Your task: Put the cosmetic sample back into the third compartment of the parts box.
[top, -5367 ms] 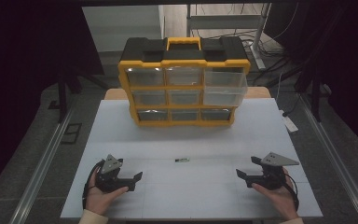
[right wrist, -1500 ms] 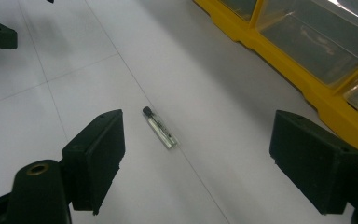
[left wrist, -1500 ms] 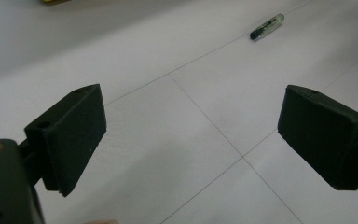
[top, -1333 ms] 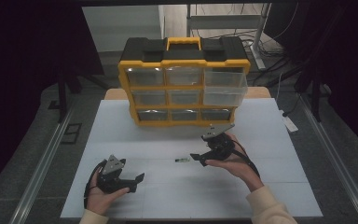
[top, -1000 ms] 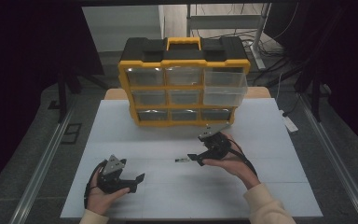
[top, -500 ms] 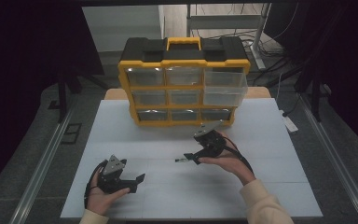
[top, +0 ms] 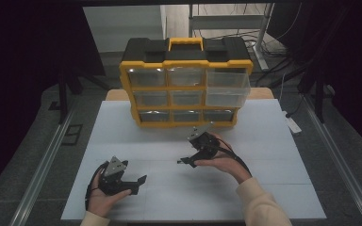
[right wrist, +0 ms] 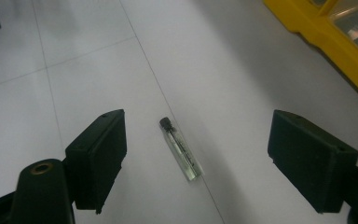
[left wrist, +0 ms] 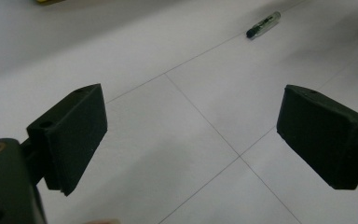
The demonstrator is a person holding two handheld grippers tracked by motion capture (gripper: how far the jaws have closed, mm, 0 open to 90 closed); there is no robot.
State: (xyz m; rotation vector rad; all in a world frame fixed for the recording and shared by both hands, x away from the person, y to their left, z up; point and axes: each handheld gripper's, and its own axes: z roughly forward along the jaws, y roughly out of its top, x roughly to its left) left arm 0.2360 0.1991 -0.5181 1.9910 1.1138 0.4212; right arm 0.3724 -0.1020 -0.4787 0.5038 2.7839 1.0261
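Right tongs [right wrist: 193, 163] gape wide astride the vial [right wrist: 179, 149] on the bench [top: 264, 141]; centre, lower, then close gently. Left tongs [left wrist: 191, 140] wait open, well away from the vial.

Table: white top [top: 264, 141], faint seam lines, wooden edge at back.
Floor: grey, metal rails [top: 42, 165] either side.
Surroundings: dark, perhaps curtains.
Behind: metal rack [top: 226, 21], cables.

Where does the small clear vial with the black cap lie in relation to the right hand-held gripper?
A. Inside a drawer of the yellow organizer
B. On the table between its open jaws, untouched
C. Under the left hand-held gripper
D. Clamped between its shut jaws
B: in the right gripper view the vial lies flat on the white table, with the right hand-held gripper open and both jaws clear of it.
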